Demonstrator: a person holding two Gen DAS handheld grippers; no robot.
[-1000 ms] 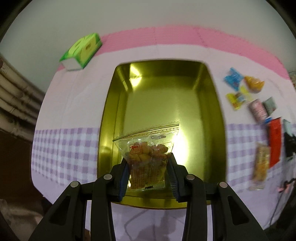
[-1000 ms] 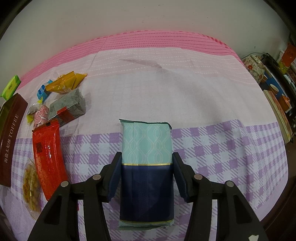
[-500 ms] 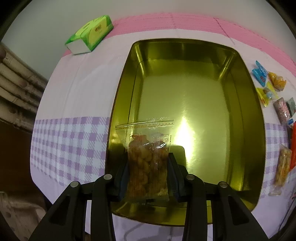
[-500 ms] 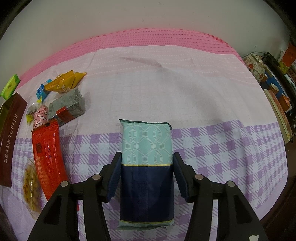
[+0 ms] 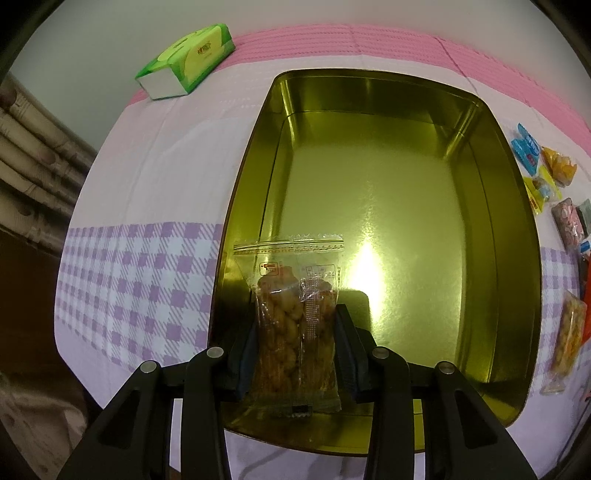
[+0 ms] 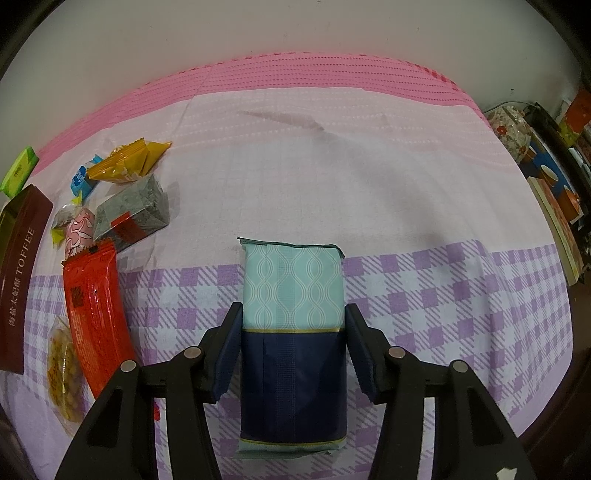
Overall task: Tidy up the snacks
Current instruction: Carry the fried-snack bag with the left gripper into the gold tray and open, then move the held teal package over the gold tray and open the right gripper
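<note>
Left tongs (image 5: pixel 295 332) clamp a clear snack bag (image 5: pixel 295 325) over the near end of a gold tin (image 5: pixel 517 258). Right tongs (image 6: pixel 293 339) stand slightly apart around a teal-and-navy packet (image 6: pixel 293 332) lying on the worktop (image 6: pixel 424 221).

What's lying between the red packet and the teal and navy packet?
Nothing: in the right wrist view, only bare checked cloth separates the red packet from the teal and navy packet.

Pale wall (image 6: pixel 258 33), pink-and-lilac checked tablecloth (image 6: pixel 443 280), cluttered side shelf (image 6: pixel 554 177)

Gold tin (image 5: pixel 517 280), mint-and-navy packet (image 6: pixel 293 325), purple-checked cloth (image 6: pixel 443 295).
</note>
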